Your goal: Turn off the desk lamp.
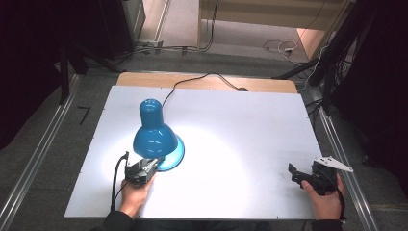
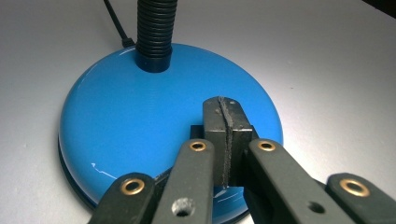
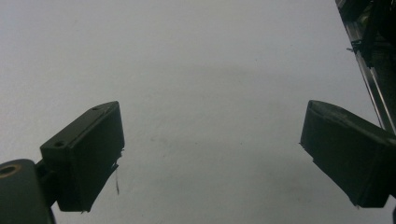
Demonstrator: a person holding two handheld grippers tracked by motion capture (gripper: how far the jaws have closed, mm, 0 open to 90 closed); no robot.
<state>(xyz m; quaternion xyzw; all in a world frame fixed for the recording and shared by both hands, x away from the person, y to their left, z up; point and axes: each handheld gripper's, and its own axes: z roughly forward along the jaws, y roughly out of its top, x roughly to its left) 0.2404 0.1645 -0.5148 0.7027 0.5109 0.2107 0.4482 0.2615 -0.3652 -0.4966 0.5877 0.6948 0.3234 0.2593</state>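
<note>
Left gripper (image 2: 227, 140) clenched empty, tips pressing lamp base (image 2: 140, 121) at its 5 o'clock, likely hitting the switch; right gripper (image 3: 210, 154) released, idle.

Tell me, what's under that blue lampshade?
Under the lampshade sits the lamp's round blue base with its black ribbed neck, and the left hand-held gripper shut over it. The shade hides the bulb.

One blue desk lamp (image 1: 156, 137), with one round base (image 2: 159, 121), one black ribbed neck (image 2: 156, 30) and one black cord (image 1: 192, 82). One white desk (image 1: 250, 144). Two claws: left claw (image 1: 153, 166), right claw (image 1: 294, 174).
</note>
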